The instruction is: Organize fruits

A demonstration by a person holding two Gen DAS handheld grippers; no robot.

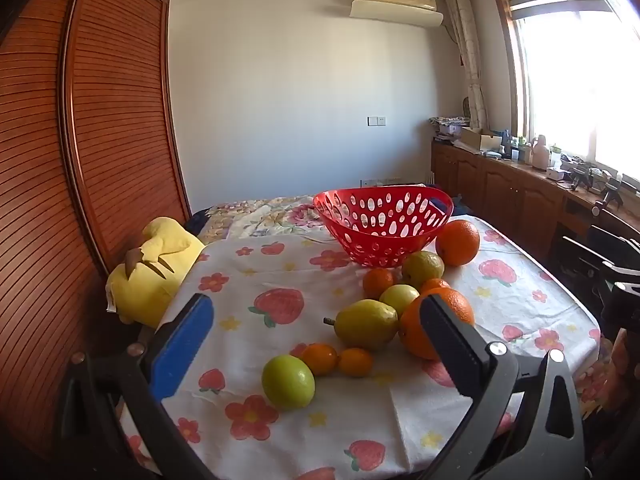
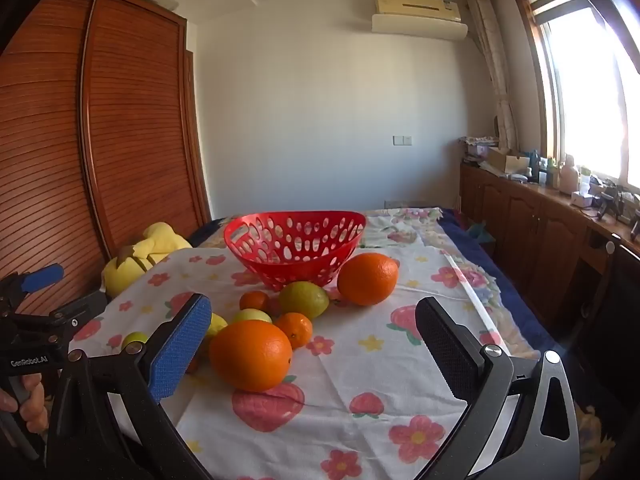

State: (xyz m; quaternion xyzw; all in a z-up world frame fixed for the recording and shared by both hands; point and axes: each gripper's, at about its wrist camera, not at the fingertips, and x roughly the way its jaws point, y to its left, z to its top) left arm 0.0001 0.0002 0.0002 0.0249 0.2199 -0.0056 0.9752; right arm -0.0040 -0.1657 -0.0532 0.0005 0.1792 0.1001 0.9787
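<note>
A table [image 1: 280, 432] draped in a white cloth printed with strawberries and flowers carries everything. Toward its far side sits a red plastic basket [image 1: 384, 232] with oval holes through its wall; nothing shows inside it.

The fruit lies loose on the cloth in front of the basket. One large orange [image 1: 457, 242] rests just beside the basket's right edge, and a second large orange [image 2: 251, 354], glossy and pitted, sits nearest the right hand-held gripper. Between them is a cluster: a yellow-green pear [image 1: 366, 324] lying on its side with its stem pointing left, a rounder green-yellow fruit [image 1: 423, 268], a pale yellow one [image 1: 399, 298], and several small tangerines [image 1: 378, 282]. A green lime-like fruit [image 1: 288, 381] lies closest to the left hand-held gripper, touching a pair of small tangerines [image 1: 336, 360].

The left hand-held gripper [image 1: 316, 344] is released, its blue and black fingers spread wide over the fruit, grasping nothing. The right hand-held gripper [image 2: 314, 344] is likewise spread and empty.

A yellow plush toy [image 1: 150, 268] sits at the table's left edge.
</note>
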